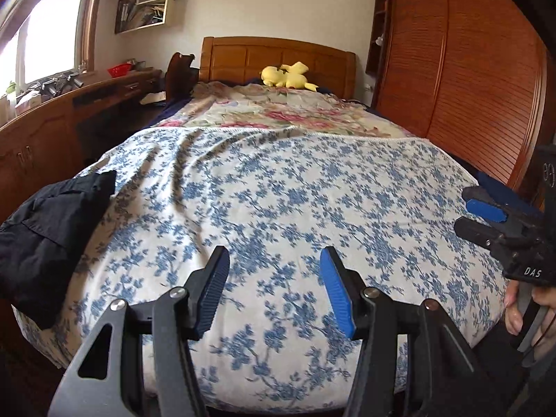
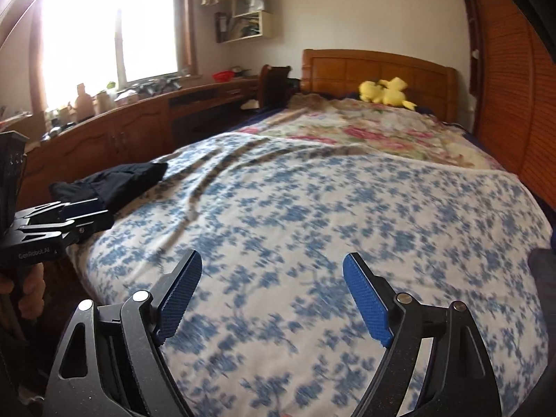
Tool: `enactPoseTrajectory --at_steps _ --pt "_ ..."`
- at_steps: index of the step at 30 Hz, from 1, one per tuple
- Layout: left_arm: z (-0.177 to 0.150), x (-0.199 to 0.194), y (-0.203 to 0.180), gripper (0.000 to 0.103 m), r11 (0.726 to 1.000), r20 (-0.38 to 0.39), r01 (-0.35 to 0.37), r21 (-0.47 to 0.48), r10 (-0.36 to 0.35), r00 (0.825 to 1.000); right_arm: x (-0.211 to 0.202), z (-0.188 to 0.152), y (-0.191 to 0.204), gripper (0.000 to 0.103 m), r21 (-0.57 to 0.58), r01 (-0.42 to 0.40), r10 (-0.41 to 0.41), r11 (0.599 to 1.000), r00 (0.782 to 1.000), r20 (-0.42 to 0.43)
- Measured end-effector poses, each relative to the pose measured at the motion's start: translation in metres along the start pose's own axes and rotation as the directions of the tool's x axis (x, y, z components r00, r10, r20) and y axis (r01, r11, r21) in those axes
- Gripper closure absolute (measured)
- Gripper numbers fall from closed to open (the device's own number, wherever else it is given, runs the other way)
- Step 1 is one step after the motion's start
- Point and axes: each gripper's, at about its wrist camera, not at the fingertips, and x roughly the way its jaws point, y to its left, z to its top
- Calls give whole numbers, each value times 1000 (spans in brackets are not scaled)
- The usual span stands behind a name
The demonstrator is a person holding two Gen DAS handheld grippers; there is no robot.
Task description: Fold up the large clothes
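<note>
A black garment (image 1: 52, 229) lies folded in a heap at the near left corner of the bed; it also shows in the right wrist view (image 2: 114, 180). My left gripper (image 1: 274, 257) is open and empty, held over the foot of the bed, to the right of the garment. My right gripper (image 2: 272, 260) is open and empty over the blue-flowered cover (image 2: 330, 208). Each gripper shows in the other's view: the right one (image 1: 465, 208) at the right edge, the left one (image 2: 87, 215) at the left edge beside the garment.
The bed has a blue-flowered cover (image 1: 278, 191) in front and a pink-flowered blanket (image 1: 278, 111) behind. A yellow plush toy (image 1: 288, 75) lies by the headboard. A wooden desk (image 1: 52, 121) runs along the left, a wooden wardrobe (image 1: 469, 69) along the right.
</note>
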Motion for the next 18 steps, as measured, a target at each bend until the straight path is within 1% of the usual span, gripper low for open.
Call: enactPoseTrajectory --at_steps 3,8,13,18 --pt "-6 4 -20 50 1000 -15 6 17 -5 1000 -16 -11 -10 16 36 22 -23 999 1000 7" --pt "-10 -3 -48 50 999 -9 21 41 -21 1000 -44 -24 -16 16 86 75 -77 993 997 17" --pt "0 -23 -73 50 997 37 27 69 -30 999 -77 -28 -21 16 125 99 -108 987 992 59" --pt "17 -54 -91 49 995 102 37 91 -46 994 -112 -18 -26 16 135 123 -139 983 983 120"
